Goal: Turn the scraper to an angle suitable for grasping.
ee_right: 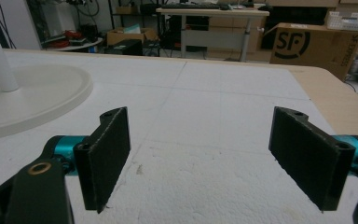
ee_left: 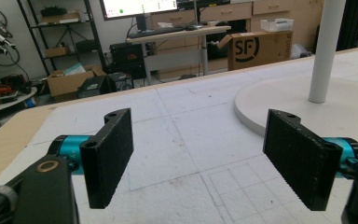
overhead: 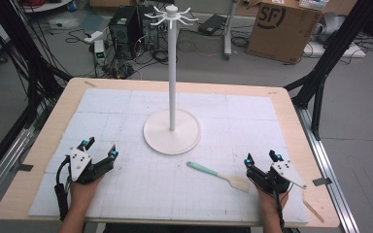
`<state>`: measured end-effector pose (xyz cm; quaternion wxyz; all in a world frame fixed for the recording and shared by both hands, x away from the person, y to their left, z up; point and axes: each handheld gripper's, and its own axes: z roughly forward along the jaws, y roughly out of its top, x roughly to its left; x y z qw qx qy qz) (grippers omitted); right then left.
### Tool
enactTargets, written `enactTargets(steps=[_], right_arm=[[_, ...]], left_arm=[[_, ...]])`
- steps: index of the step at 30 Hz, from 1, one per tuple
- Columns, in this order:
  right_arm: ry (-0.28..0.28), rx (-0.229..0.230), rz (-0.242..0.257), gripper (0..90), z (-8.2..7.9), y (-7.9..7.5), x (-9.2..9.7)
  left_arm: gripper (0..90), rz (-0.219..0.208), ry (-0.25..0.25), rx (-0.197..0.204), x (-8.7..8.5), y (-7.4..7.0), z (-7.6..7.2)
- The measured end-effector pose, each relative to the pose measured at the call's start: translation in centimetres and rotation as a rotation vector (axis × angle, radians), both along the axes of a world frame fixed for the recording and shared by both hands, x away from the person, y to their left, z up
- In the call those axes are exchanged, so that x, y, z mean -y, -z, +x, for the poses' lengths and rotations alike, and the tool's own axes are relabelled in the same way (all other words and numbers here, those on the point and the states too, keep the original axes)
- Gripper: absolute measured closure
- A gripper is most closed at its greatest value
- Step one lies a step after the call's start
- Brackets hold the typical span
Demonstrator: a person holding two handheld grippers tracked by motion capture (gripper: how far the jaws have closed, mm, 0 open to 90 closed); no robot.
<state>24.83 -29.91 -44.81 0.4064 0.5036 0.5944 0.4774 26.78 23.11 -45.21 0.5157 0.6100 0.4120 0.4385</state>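
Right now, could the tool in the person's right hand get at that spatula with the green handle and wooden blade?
Probably yes. The right tool stands open just right of the green-handled wooden spatula, which lies flat on the white foam mat with nothing between them.

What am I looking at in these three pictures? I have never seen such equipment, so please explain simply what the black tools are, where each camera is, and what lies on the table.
No robot here: a person holds a hand tool with two black jaws in each hand. The high view looks down on the table from above the person: the left gripper and the right gripper rest near the front edge. The other two pictures come from small cameras riding on each gripper, looking along its jaws. Both grippers are open and hold nothing. On the white mat stands a white rack with a round base, a tall pole and hooks on top. A spatula with a green handle and a wooden blade lies flat just left of the right gripper.
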Motion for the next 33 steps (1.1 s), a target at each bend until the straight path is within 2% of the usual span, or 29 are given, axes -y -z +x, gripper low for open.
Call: enactTargets(steps=[10, 14, 16, 19, 24, 28, 33], right_arm=[[-0.012, -0.016, 0.011, 16.6, 0.20, -0.01, 0.08], [-0.033, -0.057, -0.042, 16.2, 0.63, -0.03, -0.42], [-0.036, -0.055, -0.048, 16.6, 0.60, -0.03, -0.44], [-0.034, -0.064, -0.012, 16.9, 0.70, -0.06, -0.17], [-0.040, -0.057, -0.018, 16.9, 0.61, -0.04, -0.16], [-0.042, -0.052, 0.015, 16.9, 0.54, -0.02, 0.09], [-0.055, -0.060, 0.047, 17.2, 0.64, -0.02, 0.46]], left_arm=[[25.2, -0.006, -0.001, -0.005, -0.05, -0.01, 0.03], [25.6, -0.009, -0.002, -0.010, -0.12, -0.03, 0.09], [25.4, -0.015, 0.000, -0.011, -0.15, -0.02, 0.11], [25.1, -0.007, 0.006, -0.003, -0.07, -0.01, 0.02], [25.7, -0.016, 0.003, -0.010, -0.15, -0.02, 0.10], [25.5, -0.004, 0.004, -0.004, -0.07, -0.01, 0.04], [25.8, -0.010, -0.001, -0.014, -0.10, -0.04, 0.13]])
